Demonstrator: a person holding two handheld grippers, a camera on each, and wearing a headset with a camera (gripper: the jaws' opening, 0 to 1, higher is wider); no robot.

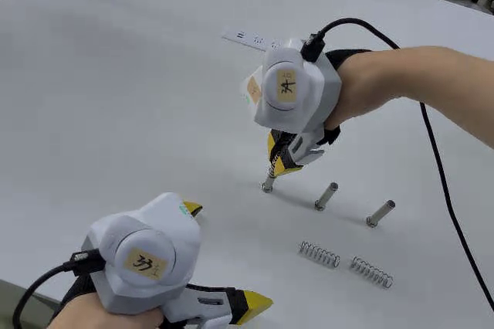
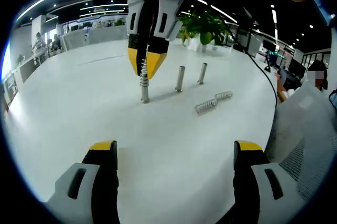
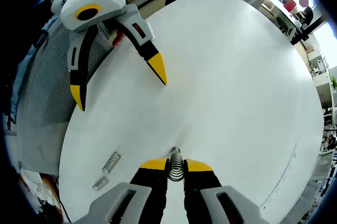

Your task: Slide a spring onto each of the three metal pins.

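Spring [image 3: 176, 169] pinched in right tongs [image 3: 176, 164] hides top of pin [image 1: 267, 186]; left tongs [image 2: 175, 146] gape empty.

We are looking at three short silvery pins standing upright in a row, and we are taking the middle pin [image 1: 326, 196] as our mark. The right pin [image 1: 380, 213] is standing bare just beside it. The left pin [image 1: 268, 184] is meeting the lower end of the held spring [image 3: 176, 166], which the right gripper [image 1: 278, 167] is pinching. The near spring [image 1: 319, 254] and far spring [image 1: 371, 272] are lying flat on our side of the middle pin, apart from each other.
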